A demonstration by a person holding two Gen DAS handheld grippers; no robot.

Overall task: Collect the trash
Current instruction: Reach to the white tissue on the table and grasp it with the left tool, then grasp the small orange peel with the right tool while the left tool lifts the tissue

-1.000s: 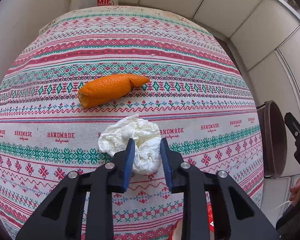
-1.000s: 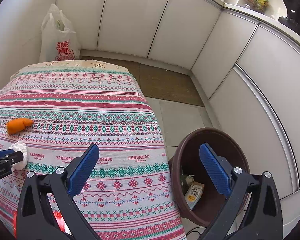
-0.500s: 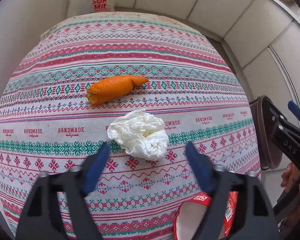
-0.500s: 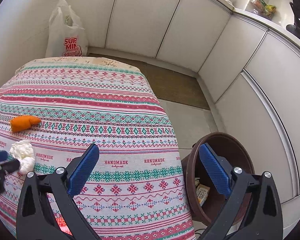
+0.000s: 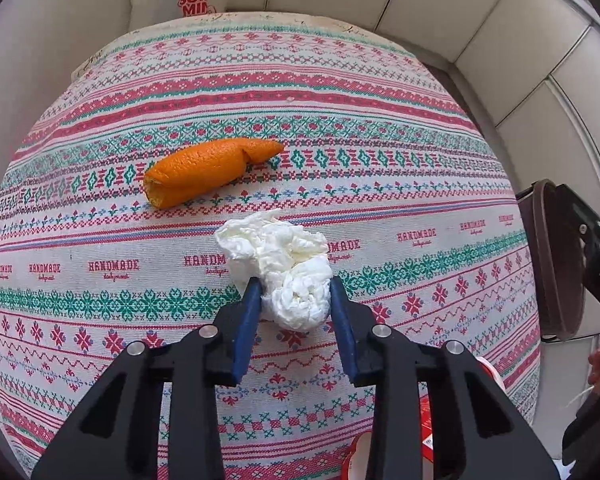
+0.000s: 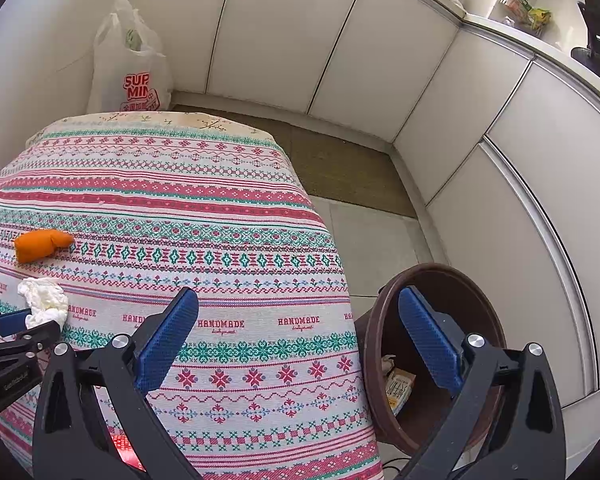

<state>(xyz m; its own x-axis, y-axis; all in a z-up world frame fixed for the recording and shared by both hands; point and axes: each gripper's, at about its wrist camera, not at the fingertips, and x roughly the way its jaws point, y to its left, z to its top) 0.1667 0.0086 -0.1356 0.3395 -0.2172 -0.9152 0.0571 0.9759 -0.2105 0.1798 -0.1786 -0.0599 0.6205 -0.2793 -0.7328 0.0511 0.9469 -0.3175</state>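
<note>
Now the crumpled tissue (image 5: pixel 284 268) sits on the patterned tablecloth (image 5: pixel 380 128), just this side of the orange peel (image 5: pixel 208 170), and the left gripper (image 5: pixel 296 304) straddles its near end, jaws closing, blue pads touching the paper on both sides; a low pinch probably suits such a soft wad. Over at the table's edge, the right gripper (image 6: pixel 300 340) hangs with fingers spread wide and nothing between them, beside the brown bin (image 6: pixel 480 280) on the floor, which already holds some scraps, likely the tissue's destination.
</note>
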